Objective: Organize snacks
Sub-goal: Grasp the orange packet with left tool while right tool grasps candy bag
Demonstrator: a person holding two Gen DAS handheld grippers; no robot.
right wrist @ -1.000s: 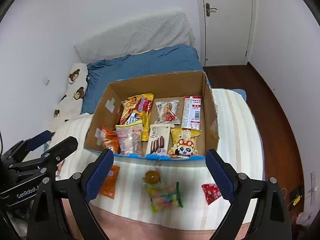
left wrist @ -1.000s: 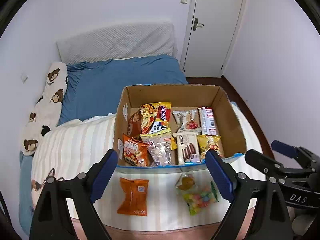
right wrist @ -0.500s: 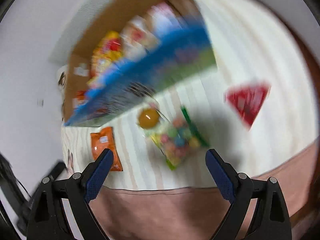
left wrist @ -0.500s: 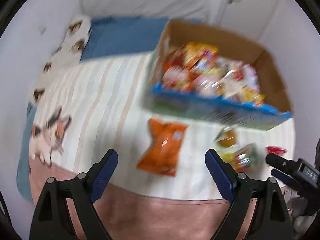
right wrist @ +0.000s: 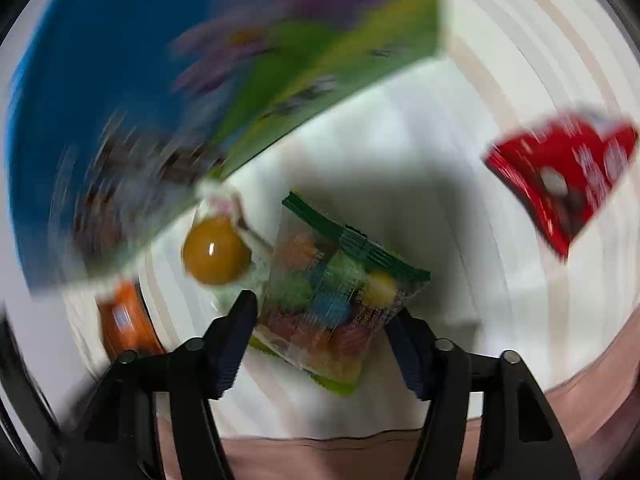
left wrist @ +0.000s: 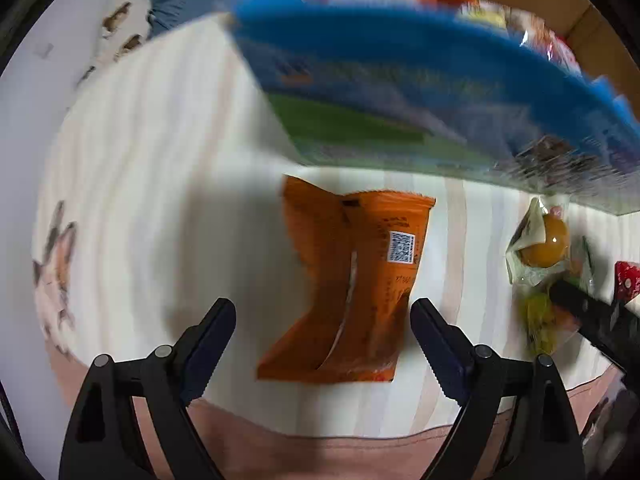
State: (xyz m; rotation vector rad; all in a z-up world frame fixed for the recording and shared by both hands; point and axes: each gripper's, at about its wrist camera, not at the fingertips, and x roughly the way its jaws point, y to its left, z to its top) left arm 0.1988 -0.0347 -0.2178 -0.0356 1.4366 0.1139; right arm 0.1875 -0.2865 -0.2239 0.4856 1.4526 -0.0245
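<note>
- Clear crinkly bag of coloured gummy candies (right wrist: 332, 300) lies near the striped blanket's (right wrist: 500, 240) front edge: light, soft, slippery; best pinched across its middle.
- Right gripper (right wrist: 322, 320) straddles it, jaws closing.
- Left gripper (left wrist: 322, 328) gapes wide over the flat orange foil packet (left wrist: 356, 280).

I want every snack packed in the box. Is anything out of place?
Yes. Four packets lie loose on the striped blanket outside the box: an orange packet, a jelly cup, a bag of coloured candies and a red packet.
</note>
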